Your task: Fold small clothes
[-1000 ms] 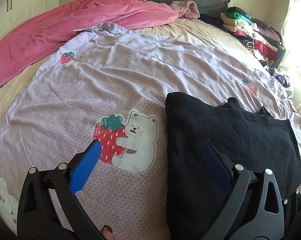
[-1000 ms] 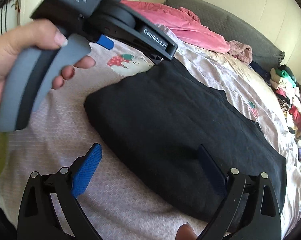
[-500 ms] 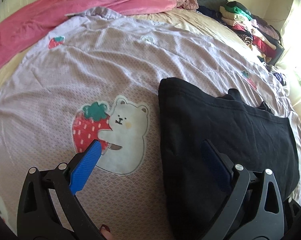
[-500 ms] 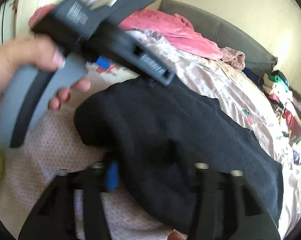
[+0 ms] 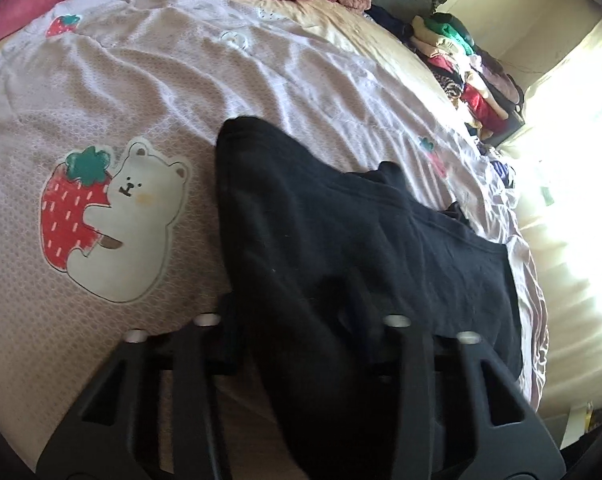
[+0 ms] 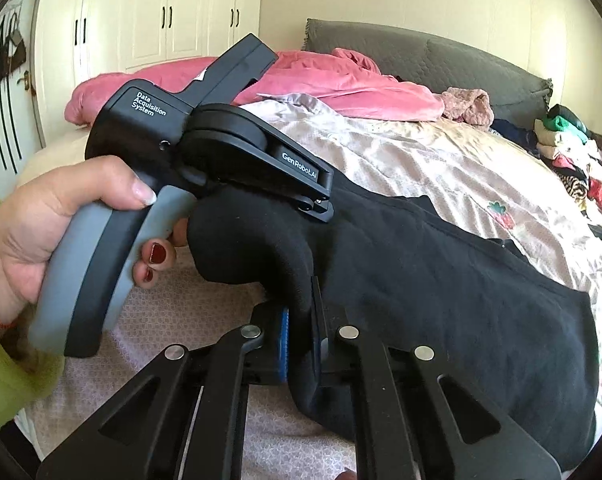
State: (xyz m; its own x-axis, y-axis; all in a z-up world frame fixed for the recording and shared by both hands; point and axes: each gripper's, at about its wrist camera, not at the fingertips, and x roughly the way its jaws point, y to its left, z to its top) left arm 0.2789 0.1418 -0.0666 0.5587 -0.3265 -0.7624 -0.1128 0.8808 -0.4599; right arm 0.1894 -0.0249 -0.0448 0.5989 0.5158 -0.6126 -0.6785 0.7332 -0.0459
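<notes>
A black garment (image 5: 341,240) lies on the lilac bedspread (image 5: 101,80), its near edge lifted. My left gripper (image 5: 301,320) is shut on that near edge; the cloth hides the pads. In the right wrist view the black garment (image 6: 441,280) stretches to the right. My right gripper (image 6: 299,340) is shut on its near edge, with a fold pinched between the blue pads (image 6: 282,344). The left gripper (image 6: 317,208) shows there too, held by a hand, clamped on the garment's far corner.
A pink blanket (image 6: 321,80) and grey pillows (image 6: 441,60) lie at the head of the bed. A pile of folded clothes (image 5: 469,68) sits at the far right edge. White wardrobes (image 6: 161,20) stand behind. A strawberry bear print (image 5: 109,216) is left of the garment.
Both grippers were open above the garment; both have now closed on its near edge and lifted it. The left gripper moved right onto the cloth.
</notes>
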